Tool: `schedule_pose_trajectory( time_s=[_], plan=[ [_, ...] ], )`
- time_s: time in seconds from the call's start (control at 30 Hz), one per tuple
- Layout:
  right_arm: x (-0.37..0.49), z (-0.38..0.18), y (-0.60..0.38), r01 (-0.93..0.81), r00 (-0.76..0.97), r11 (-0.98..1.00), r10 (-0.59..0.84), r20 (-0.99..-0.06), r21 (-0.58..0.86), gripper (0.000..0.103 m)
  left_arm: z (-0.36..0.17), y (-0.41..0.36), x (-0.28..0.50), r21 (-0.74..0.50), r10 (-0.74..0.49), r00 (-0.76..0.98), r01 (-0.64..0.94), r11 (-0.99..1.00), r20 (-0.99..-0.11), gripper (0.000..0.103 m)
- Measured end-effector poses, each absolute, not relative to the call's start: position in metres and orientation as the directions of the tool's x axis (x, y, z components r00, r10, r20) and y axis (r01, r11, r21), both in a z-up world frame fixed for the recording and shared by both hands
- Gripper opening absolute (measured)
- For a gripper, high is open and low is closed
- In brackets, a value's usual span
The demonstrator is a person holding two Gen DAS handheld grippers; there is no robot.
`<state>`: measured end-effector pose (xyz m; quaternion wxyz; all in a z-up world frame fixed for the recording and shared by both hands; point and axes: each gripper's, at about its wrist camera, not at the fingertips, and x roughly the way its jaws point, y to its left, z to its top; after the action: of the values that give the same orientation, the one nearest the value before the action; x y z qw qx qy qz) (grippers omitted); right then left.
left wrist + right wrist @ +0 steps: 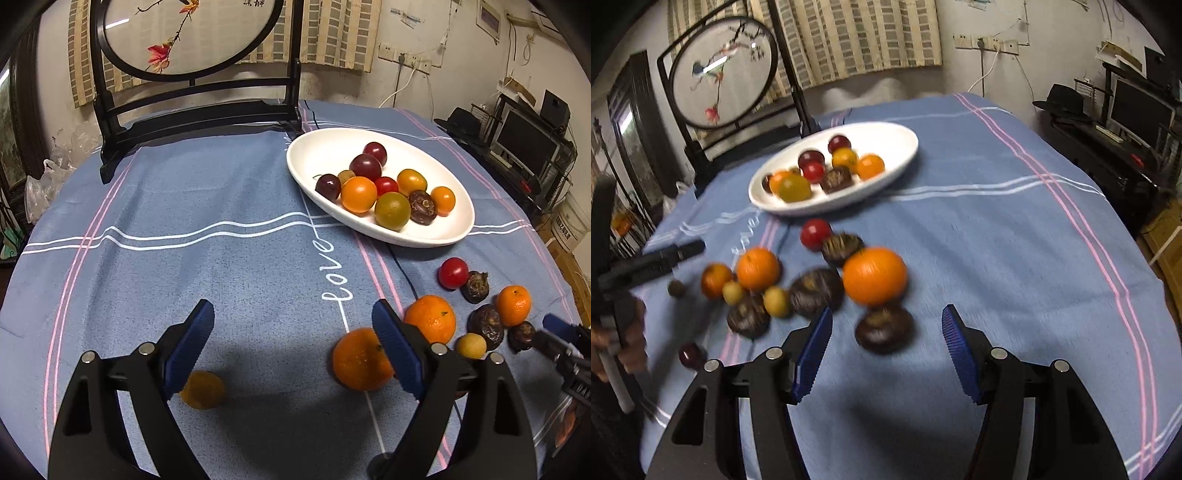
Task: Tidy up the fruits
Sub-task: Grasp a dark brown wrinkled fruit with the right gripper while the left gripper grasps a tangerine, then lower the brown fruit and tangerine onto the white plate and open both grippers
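A white oval plate (321,147) (897,136) holds several small fruits: tomatoes, oranges, a dark chestnut. Loose fruit lies on the blue cloth in front of it. My left gripper (293,347) is open and empty; an orange (360,360) lies just inside its right finger, a small yellow fruit (203,389) by its left finger. My right gripper (886,350) is open and empty above a dark water chestnut (884,330), with a big orange (874,275) just beyond. A red tomato (453,273) (815,233) lies near the plate. The right gripper's tip shows in the left wrist view (557,326).
A round embroidered screen on a black stand (199,99) (724,70) stands at the table's far side. A black cable (400,266) runs under the plate. More oranges (431,318) (758,268) and chestnuts (485,326) (816,291) are clustered on the cloth. A desk with monitor (1141,110) is right.
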<state>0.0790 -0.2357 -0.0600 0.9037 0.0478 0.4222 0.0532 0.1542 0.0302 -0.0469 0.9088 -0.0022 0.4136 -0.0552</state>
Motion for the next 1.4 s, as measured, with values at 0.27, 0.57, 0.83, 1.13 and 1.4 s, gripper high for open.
schedule_pose_trajectory(
  time_s=[0.27, 0.57, 0.83, 1.13, 1.4],
  plan=[
    [0.092, -0.073, -0.218, -0.082, 0.605, 0.993, 0.121, -0.787, 0.09, 0.062, -0.05, 0.029, 0.155, -0.054, -0.113, 0.639, 0.112, 0.992, -0.761, 0.085],
    [0.098, -0.081, -0.215, -0.053, 0.569, 0.998, 0.059, -0.82, 0.035, 0.039, -0.048, 0.028, 0.153, -0.05, -0.123, 0.631, 0.133, 0.99, -0.766, 0.085],
    [0.088, -0.078, -0.228, -0.061, 0.573, 0.988, 0.15, -0.806, 0.14, 0.039, -0.051, 0.023, 0.151, -0.029, -0.114, 0.612, 0.147, 0.989, -0.782, 0.085],
    [0.08, -0.066, -0.22, -0.1, 0.596, 0.982, 0.189, -0.78, 0.162, 0.039, -0.057, 0.01, 0.139, -0.036, -0.167, 0.572, 0.232, 0.972, -0.803, 0.072],
    [0.075, -0.06, -0.213, -0.12, 0.608, 0.978, 0.208, -0.766, 0.171, 0.039, -0.068, -0.003, 0.135, -0.053, -0.226, 0.525, 0.323, 0.945, -0.821, 0.054]
  ],
)
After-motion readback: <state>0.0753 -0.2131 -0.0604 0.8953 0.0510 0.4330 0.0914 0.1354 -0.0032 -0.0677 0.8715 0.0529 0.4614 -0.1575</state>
